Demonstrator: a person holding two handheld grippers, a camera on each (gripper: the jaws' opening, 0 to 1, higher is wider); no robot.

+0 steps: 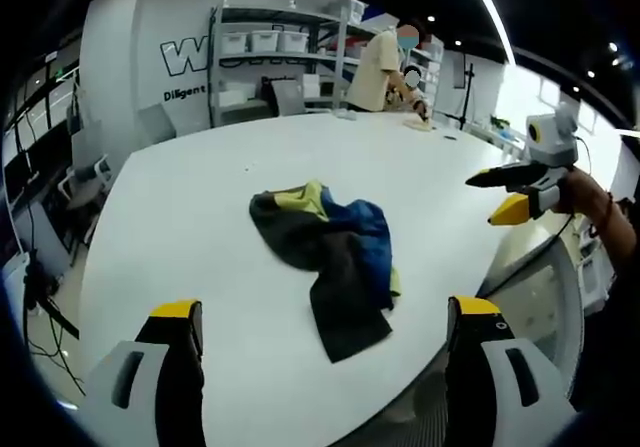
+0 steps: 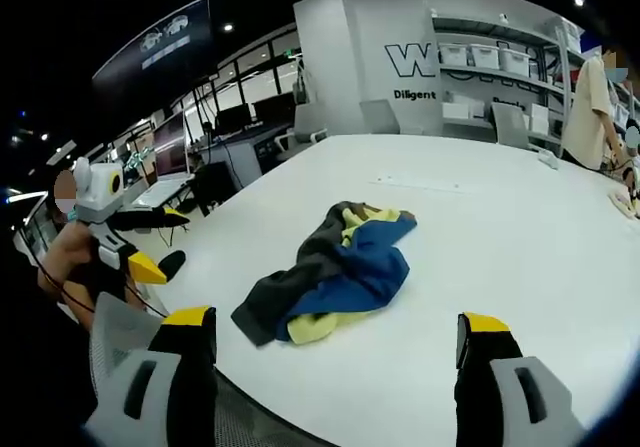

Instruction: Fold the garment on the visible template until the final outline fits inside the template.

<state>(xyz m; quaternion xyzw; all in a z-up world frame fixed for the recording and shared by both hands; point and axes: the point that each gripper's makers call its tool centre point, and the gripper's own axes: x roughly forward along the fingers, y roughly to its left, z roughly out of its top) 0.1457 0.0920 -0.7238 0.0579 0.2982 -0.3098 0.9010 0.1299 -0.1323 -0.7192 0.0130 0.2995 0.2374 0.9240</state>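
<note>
Left gripper view: crumpled blue, yellow and dark grey garment (image 1: 335, 265) heaped on white table (image 1: 200, 197), unfolded.
Grippers: left gripper (image 1: 325, 317) and right gripper (image 2: 335, 329) both gape empty, poised to grasp.

garment (image 1: 332, 257) crumpled, underside folds hidden

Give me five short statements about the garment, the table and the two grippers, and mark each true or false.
1. The garment lies crumpled on the white table. True.
2. The left gripper is clamped on the garment. False: its jaws are open and empty, short of the cloth.
3. The garment is all red. False: it is black, blue and yellow.
4. The right gripper is open and holds nothing. True.
5. The garment is folded into a neat rectangle. False: it is a loose heap.
</note>
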